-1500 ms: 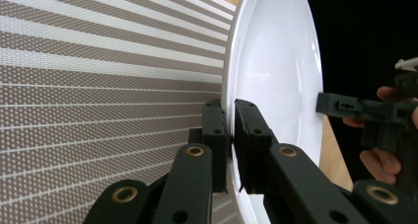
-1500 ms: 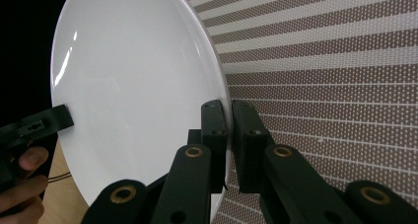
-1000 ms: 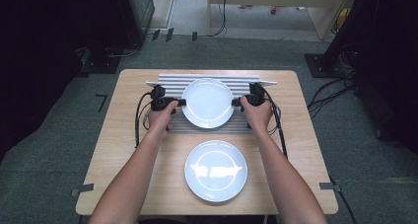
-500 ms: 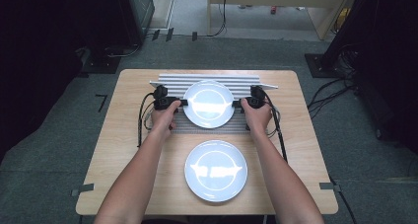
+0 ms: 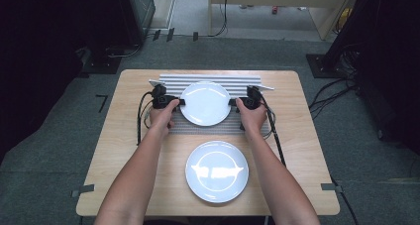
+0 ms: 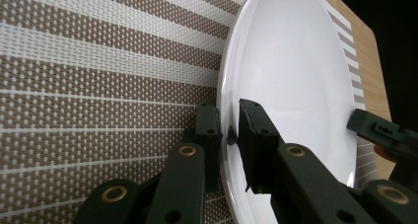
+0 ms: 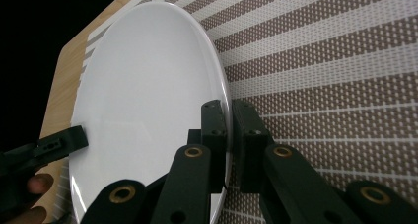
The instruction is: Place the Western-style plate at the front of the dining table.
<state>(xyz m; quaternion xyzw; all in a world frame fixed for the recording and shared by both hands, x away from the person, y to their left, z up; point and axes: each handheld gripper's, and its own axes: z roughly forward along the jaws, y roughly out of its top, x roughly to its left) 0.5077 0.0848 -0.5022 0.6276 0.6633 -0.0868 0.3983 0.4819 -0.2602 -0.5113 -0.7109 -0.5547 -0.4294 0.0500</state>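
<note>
Both grippers pinch opposite rim edges of the far plate [image 5: 205,103] over the striped mat [image 5: 213,128]: left gripper [image 6: 227,135], right gripper [image 7: 229,135]. Two-sided hold likely keeps it level. Second plate [image 5: 217,171] sits nearer, untouched.

- High view — overhead, facing forward and down over the table [image 5: 124,136].
- Gripper views — close, along opposite rims of the same plate [image 6: 296,76], facing each other.
</note>
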